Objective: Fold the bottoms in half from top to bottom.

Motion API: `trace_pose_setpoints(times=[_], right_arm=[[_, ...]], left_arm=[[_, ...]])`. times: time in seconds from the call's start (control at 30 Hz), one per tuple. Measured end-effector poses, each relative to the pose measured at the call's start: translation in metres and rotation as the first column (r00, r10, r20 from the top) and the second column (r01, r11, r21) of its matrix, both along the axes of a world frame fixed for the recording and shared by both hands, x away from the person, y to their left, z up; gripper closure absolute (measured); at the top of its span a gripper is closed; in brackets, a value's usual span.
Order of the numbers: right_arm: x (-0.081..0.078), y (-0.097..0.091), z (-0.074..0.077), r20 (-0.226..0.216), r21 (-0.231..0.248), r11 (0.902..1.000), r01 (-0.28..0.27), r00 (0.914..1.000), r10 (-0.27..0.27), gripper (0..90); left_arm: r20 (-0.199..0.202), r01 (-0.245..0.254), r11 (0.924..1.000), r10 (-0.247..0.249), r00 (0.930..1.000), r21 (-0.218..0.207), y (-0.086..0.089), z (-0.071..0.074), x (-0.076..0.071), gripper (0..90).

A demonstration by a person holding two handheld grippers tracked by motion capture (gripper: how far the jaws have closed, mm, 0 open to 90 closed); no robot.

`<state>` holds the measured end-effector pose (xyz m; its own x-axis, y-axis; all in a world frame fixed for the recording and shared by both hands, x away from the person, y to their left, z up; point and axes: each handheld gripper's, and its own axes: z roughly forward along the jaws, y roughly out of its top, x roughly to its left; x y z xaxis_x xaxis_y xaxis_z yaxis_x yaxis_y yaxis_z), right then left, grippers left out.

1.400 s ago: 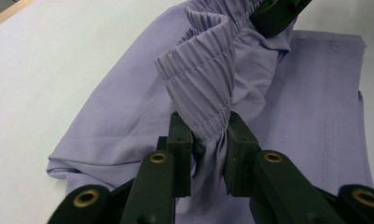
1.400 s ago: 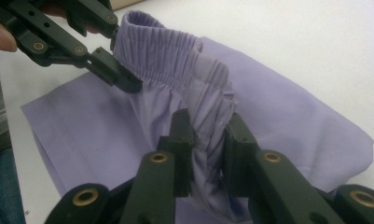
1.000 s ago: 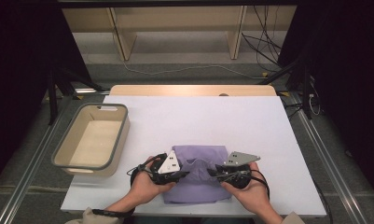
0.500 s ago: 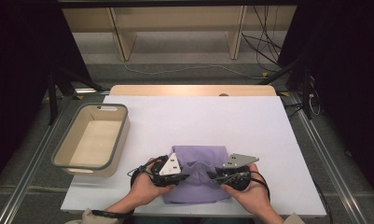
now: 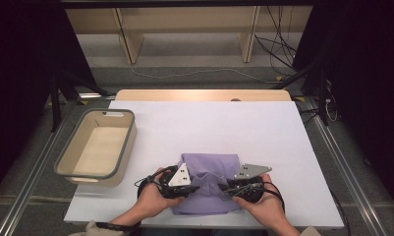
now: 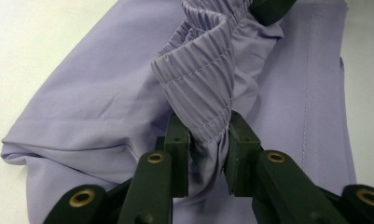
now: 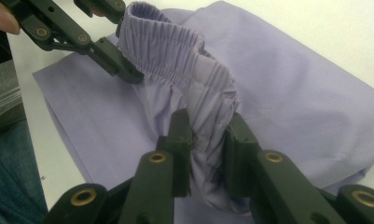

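A lilac garment (image 5: 209,169) with an elastic waistband lies folded on the white table near its front edge. My left gripper (image 5: 190,187) sits at the garment's left side, and my right gripper (image 5: 227,188) at its right side. In the left gripper view the gathered waistband (image 6: 201,79) is pinched between the two pads of my left gripper (image 6: 208,140). The right gripper view has my right gripper (image 7: 210,135) shut on the same waistband (image 7: 175,46), with the other gripper (image 7: 105,51) gripping it farther along. The band rises a little between them.
A beige rectangular bin (image 5: 97,146) with a grey rim stands at the left of the white table top (image 5: 214,128). Wooden shelving legs and cables lie beyond the far edge. The person's hands come in at the bottom.
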<state>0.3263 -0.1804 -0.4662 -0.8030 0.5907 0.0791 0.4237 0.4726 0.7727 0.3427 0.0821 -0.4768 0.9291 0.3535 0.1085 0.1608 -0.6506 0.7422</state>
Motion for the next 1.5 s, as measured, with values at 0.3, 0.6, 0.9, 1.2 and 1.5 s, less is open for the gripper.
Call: trace_pose_setpoints(times=[0.3,0.6,0.9,1.2,1.5], right_arm=[[-0.002,0.000,-0.001,-0.015,-0.007,1.0000,-0.005,0.9999,0.005,75.0],[-0.005,-0.002,-0.002,-0.023,-0.012,0.9999,-0.008,0.9997,0.007,72.6],[-0.008,-0.003,-0.003,-0.026,-0.012,0.9999,-0.006,0.9996,0.006,70.3],[-0.011,-0.005,-0.003,-0.035,-0.011,0.9999,-0.003,0.9994,0.003,65.3],[-0.016,-0.007,-0.003,-0.040,-0.017,0.9998,-0.005,0.9992,0.004,57.5]], left_arm=[[-0.006,0.007,0.9998,-0.007,1.0000,0.019,0.001,0.000,-0.002,70.6],[-0.011,0.007,0.9998,-0.007,0.9999,0.020,0.002,-0.001,-0.006,67.0],[-0.012,0.013,0.9996,-0.013,0.9998,0.025,0.003,-0.001,-0.009,64.5],[-0.014,0.017,0.9997,-0.017,0.9998,0.019,0.005,0.001,-0.015,62.6],[-0.013,0.024,0.9995,-0.024,0.9996,0.022,0.006,0.003,-0.019,60.9]])
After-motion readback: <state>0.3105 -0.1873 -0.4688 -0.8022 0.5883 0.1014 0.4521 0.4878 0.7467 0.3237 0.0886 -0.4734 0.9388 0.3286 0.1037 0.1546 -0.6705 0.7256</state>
